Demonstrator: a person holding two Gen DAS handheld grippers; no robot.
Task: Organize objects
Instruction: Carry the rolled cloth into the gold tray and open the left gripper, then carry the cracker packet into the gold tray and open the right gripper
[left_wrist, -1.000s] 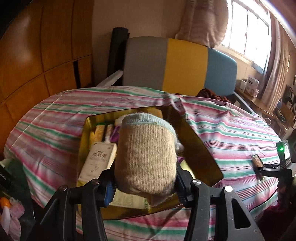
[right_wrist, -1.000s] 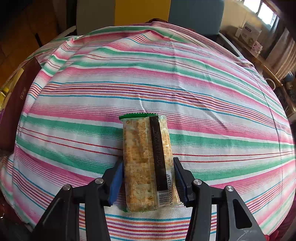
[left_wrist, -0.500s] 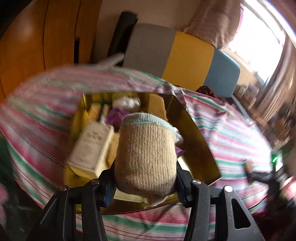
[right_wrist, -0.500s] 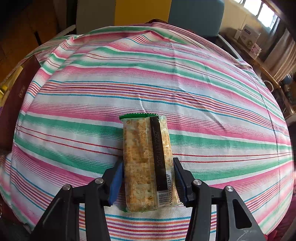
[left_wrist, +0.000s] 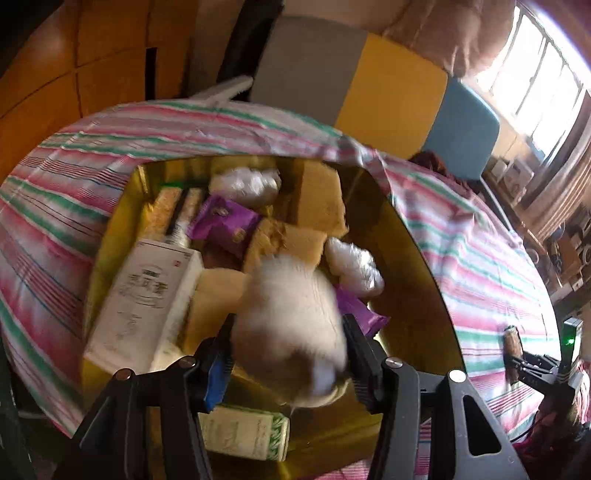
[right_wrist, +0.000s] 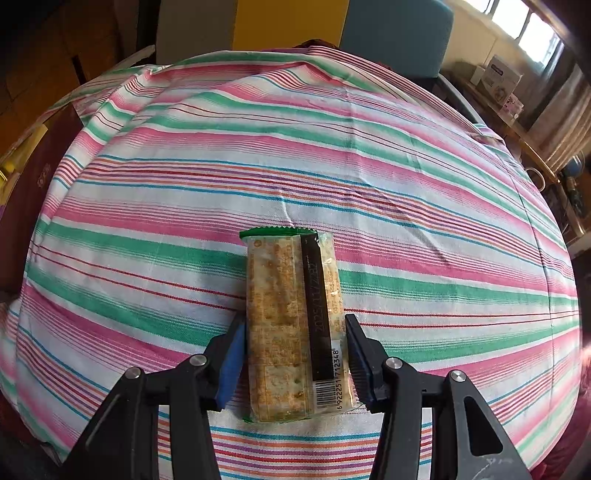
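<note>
Lowered over the box of packets, left tongs loosening around sock; right tongs grip crackers.

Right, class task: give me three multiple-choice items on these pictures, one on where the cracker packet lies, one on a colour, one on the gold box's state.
1. Where does the cracker packet lie?
A on a shelf
B on the striped cloth, between the right claw's fingers
C on the floor

2. What colour is the snack wrapper near the white carton?
A red
B black
C purple

3. How does the gold box stand?
A open
B lidded
C upside down

Answers:
1 B, the cloth's stripes show all round it.
2 C, its purple face shows plainly.
3 A, its contents lie in view.
</note>
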